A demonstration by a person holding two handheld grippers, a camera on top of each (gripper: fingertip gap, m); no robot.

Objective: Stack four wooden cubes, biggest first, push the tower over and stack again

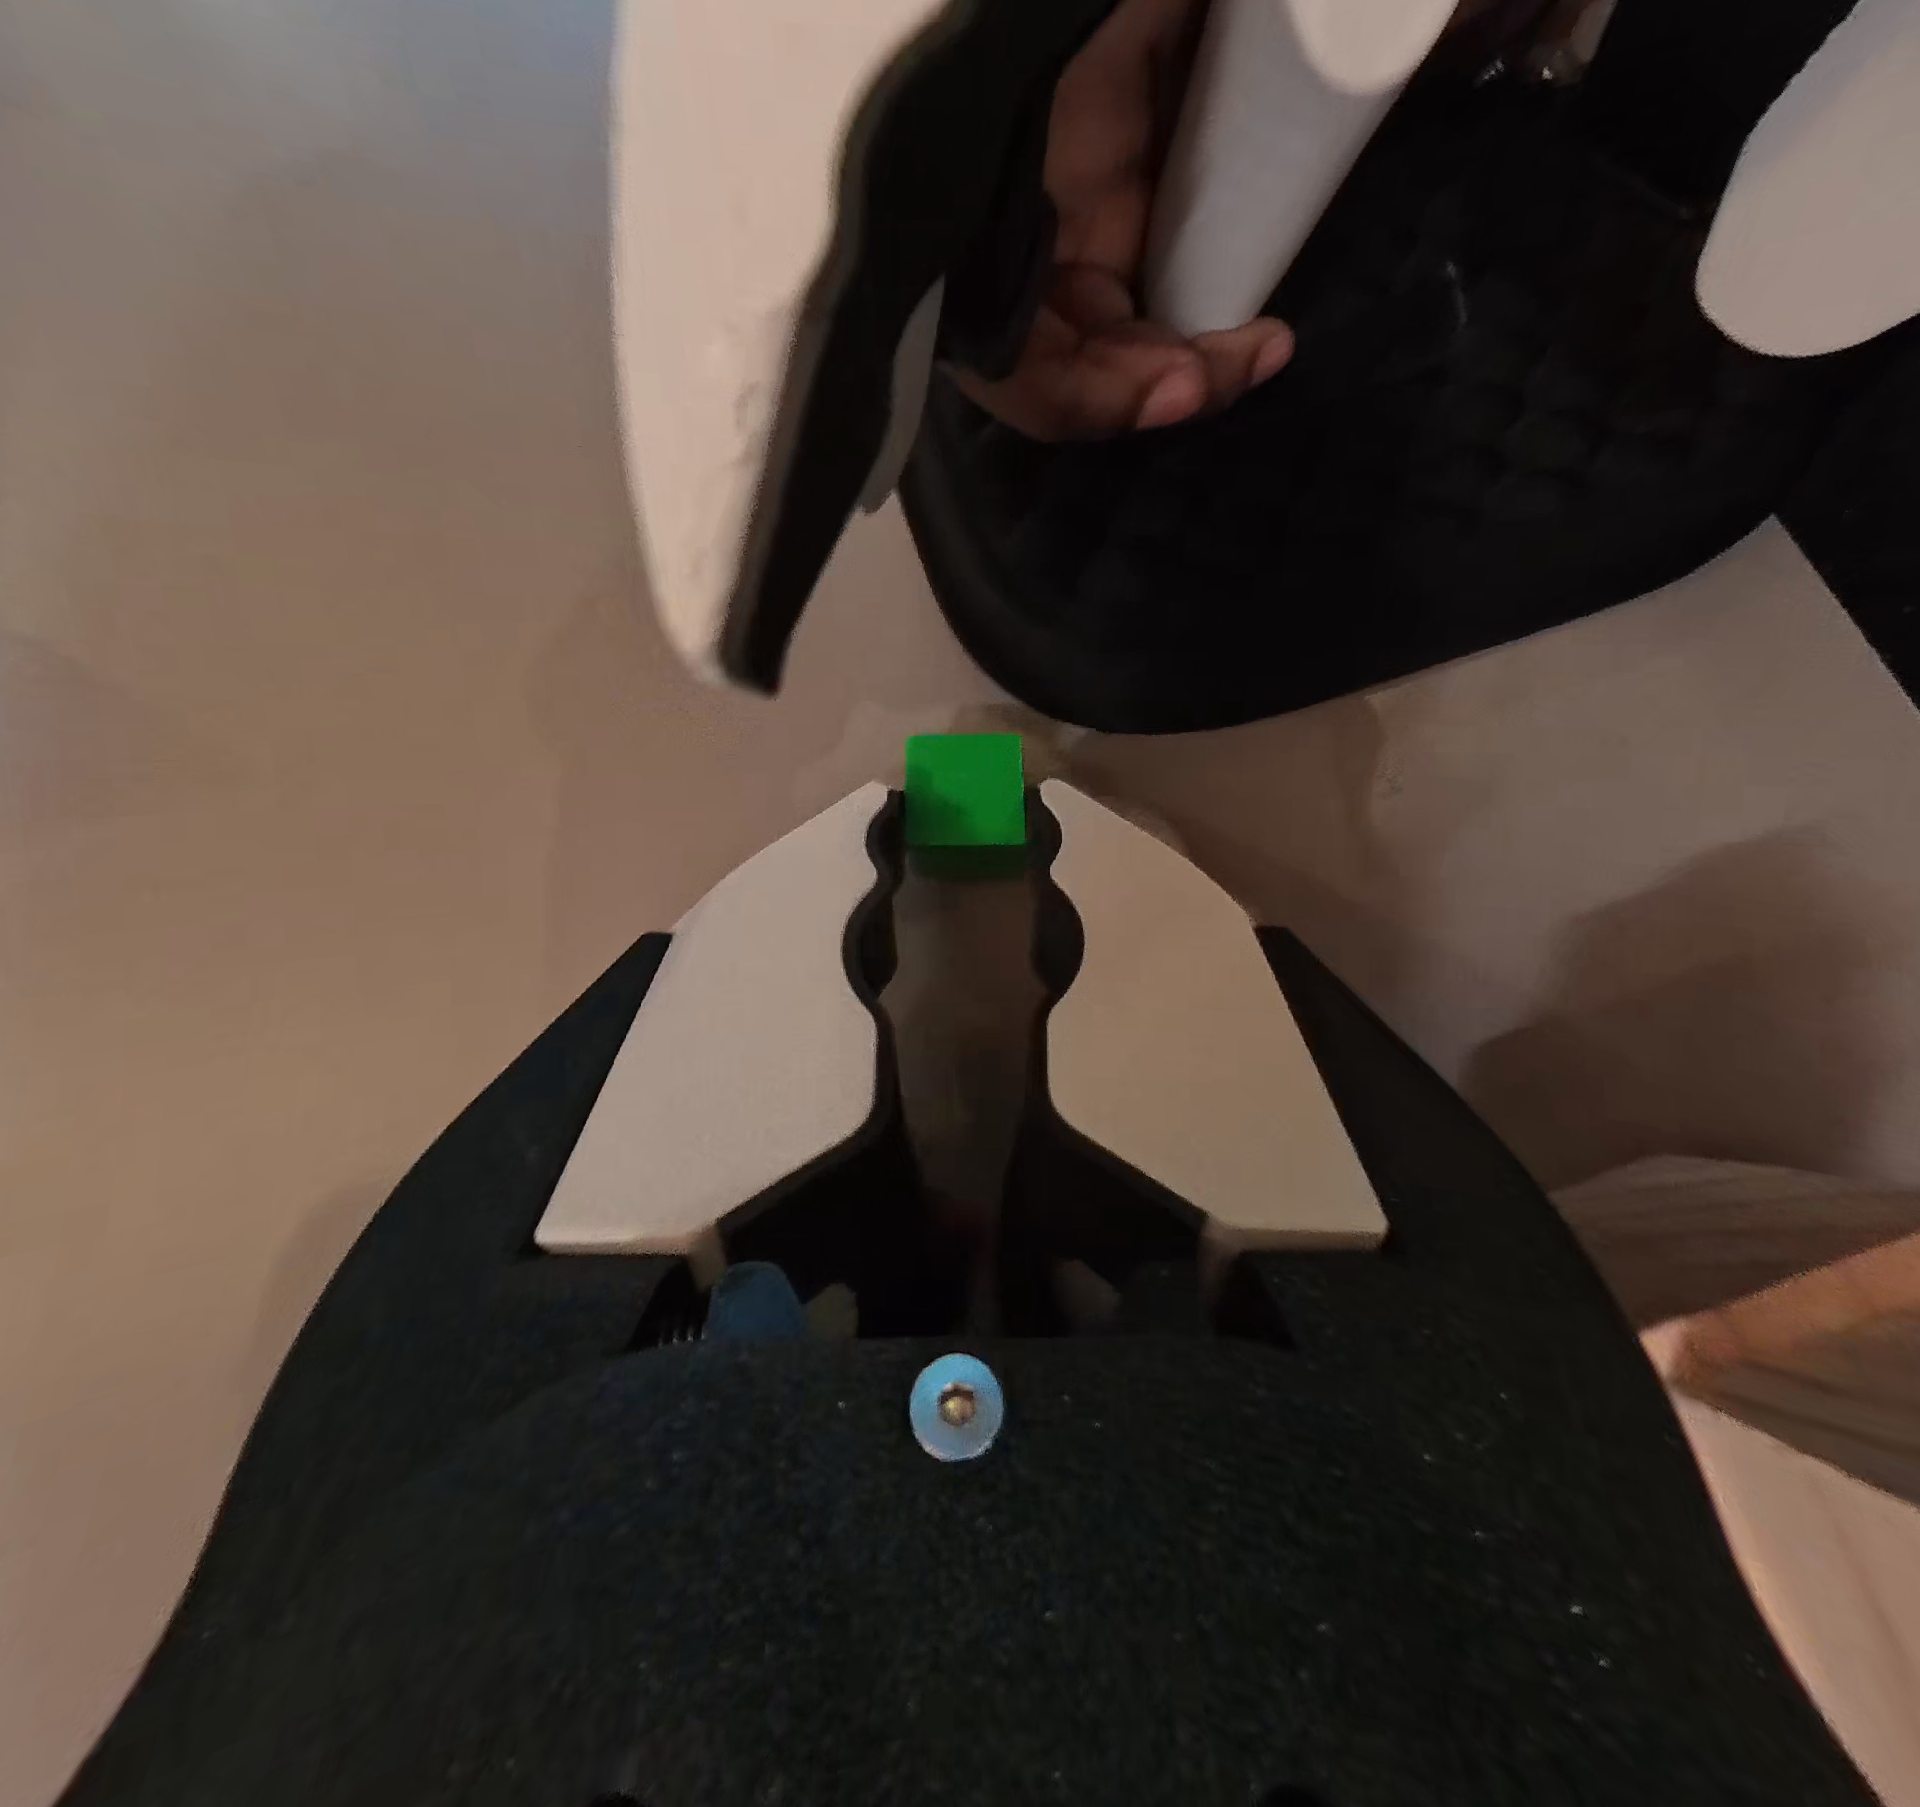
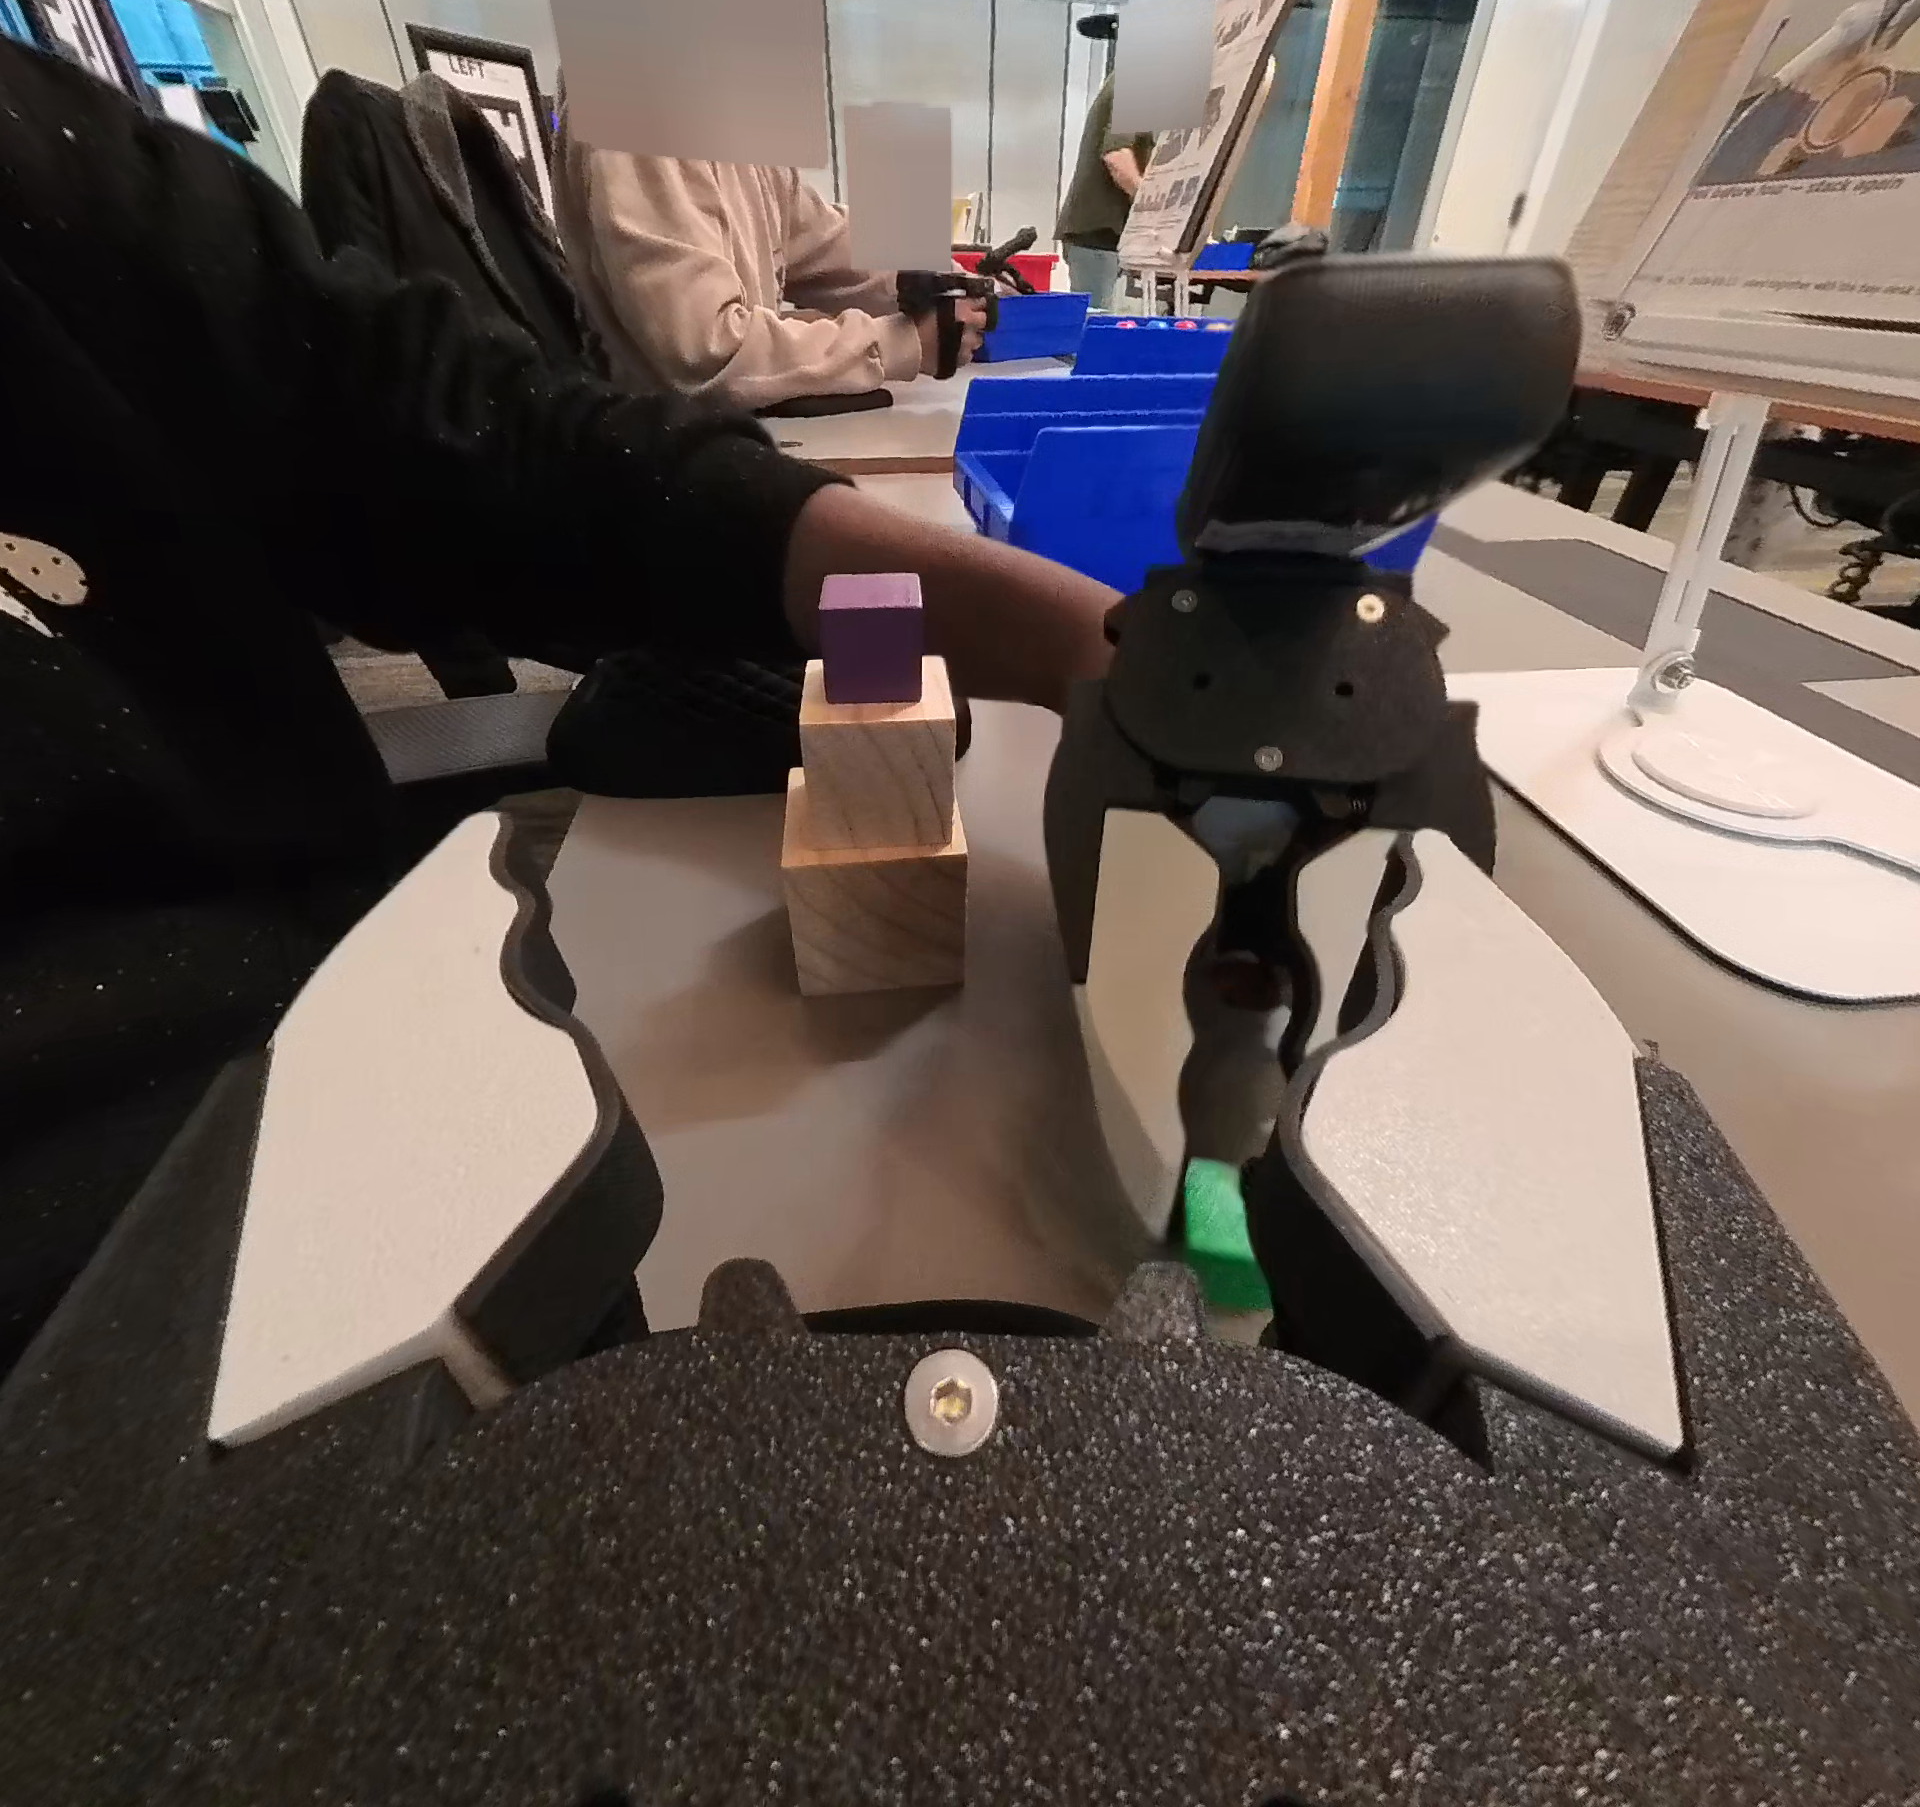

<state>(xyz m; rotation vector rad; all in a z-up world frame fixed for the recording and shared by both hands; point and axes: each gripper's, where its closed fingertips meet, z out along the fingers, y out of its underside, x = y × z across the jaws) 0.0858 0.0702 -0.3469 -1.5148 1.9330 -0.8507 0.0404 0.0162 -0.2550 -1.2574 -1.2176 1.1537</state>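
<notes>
Green cube (image 1: 964, 789): in the left wrist view you had it pinched at the very tips of your left gripper (image 1: 964, 807), a dark pad pressed against each side, so that most of the cube stood out in front of the fingers. Held that far forward, its underside and front were left free. It sat low over the pale bench (image 1: 312, 614), well in from any edge that this view showed. Just beyond it hung your right gripper (image 1: 1039, 510), its blurred black finger (image 1: 821, 469) and your hand (image 1: 1153, 375) on the handle close above the cube but not touching it.

In the right wrist view your right gripper (image 2: 935, 926) stood wide apart, with nothing between its pads. A stack of blocks stood on the bench (image 2: 1039, 1113) in that gap, beyond the fingertips: a large wooden block (image 2: 878, 916), a smaller wooden block (image 2: 878, 765) on it, and a purple cube (image 2: 871, 637) on top, each smaller piece carried by a broader one, which looked stable. To the right of the stack your left gripper (image 2: 1221, 1227) pointed down at the bench with the green cube (image 2: 1218, 1238) in its tips, near the bench surface and just beside your right finger (image 2: 1475, 1186). Blue bins (image 2: 1081, 469) stood towards the far edge, and a white stand (image 2: 1704, 770) at the right edge.
</notes>
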